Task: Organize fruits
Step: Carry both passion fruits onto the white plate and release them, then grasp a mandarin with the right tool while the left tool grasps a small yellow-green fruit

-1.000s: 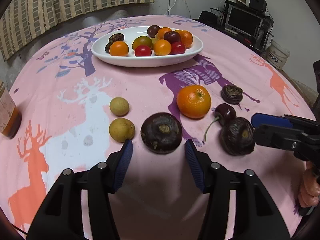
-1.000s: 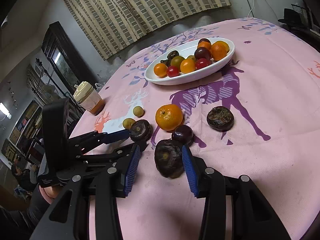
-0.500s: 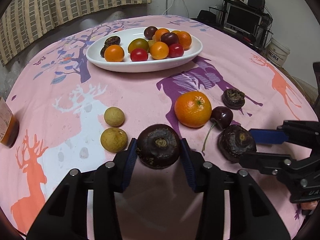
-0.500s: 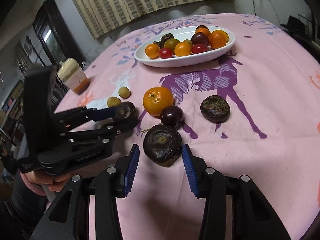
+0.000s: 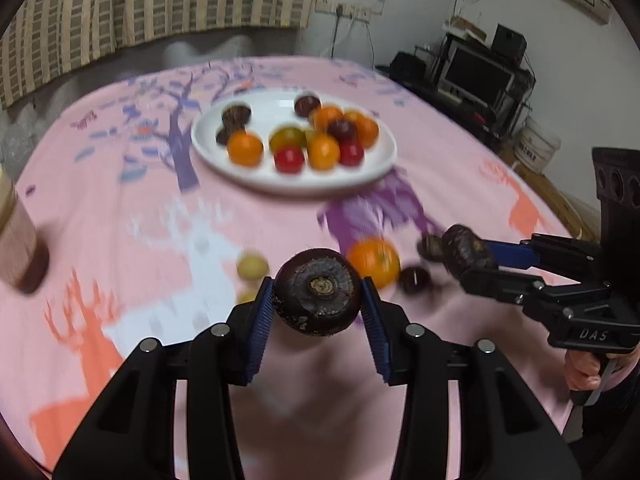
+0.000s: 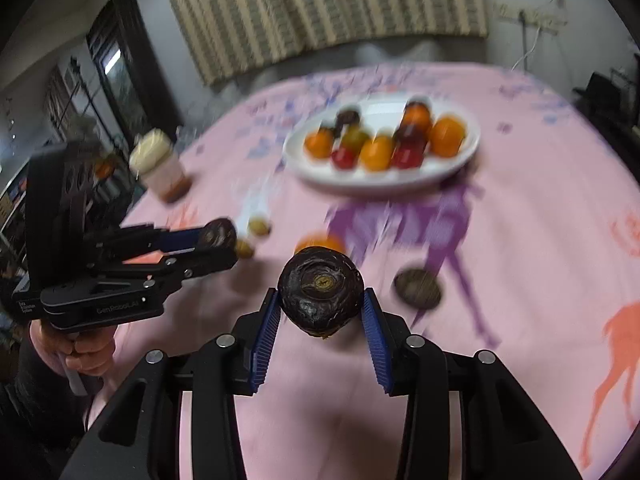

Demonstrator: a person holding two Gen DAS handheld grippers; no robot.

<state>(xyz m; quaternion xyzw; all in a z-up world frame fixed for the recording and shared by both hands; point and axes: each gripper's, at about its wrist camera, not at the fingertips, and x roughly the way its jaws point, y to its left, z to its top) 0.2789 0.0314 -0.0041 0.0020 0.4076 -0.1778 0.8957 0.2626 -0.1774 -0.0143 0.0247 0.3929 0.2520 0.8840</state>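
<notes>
Fruit-wise, each gripper's got its own dark wrinkly one: the left gripper point(image 5: 318, 300) is pinching a dark round fruit point(image 5: 318, 292) between its blue pads, held up off the pink tablecloth point(image 5: 120, 216), and the right gripper point(image 6: 320, 314) is clamped on a second dark fruit point(image 6: 321, 290) the same way. Behind them sits the white plate point(image 5: 376, 168) piled with orange, red and dark fruits, while an orange point(image 5: 374, 262), a couple of small yellowish fruits point(image 5: 252, 266) and another dark fruit point(image 6: 418, 288) lie loose on the cloth, and a jar point(image 6: 162, 168) stands off to the left.
</notes>
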